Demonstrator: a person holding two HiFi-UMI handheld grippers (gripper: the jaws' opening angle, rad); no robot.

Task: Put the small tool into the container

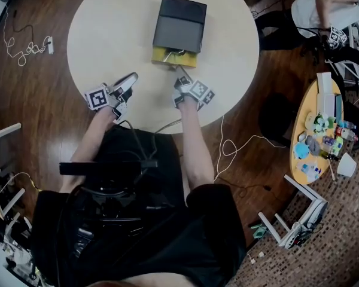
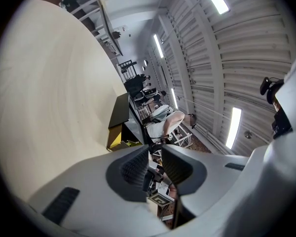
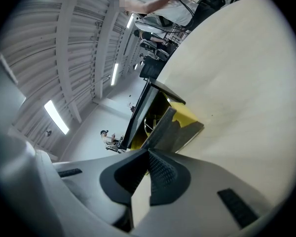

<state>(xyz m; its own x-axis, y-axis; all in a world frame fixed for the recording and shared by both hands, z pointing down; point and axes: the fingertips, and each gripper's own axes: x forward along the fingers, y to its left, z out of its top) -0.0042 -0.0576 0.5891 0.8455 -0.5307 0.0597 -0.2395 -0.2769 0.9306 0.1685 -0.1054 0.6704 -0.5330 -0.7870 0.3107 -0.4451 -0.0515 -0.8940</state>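
A dark box [image 1: 179,23] stands on the round white table [image 1: 107,34] with its yellow inside [image 1: 167,57] open toward me. A small metal looped tool [image 1: 178,54] lies in that yellow part; in the right gripper view the tool [image 3: 148,125] shows as a wire ring under the lid. My right gripper [image 1: 180,79] sits just before the opening, shut. A dark grey flap [image 3: 164,127] of the box runs right up to its tips [image 3: 148,154]; whether it is pinched is unclear. My left gripper [image 1: 131,79] rests on the table to the left, its jaws [image 2: 155,169] slightly apart and empty.
The table edge lies just behind both grippers. A white cable [image 1: 24,49] lies on the wooden floor at the left. At the right stand a yellow side table [image 1: 311,109] with several small items, another cable [image 1: 233,148], and a person [image 1: 329,5].
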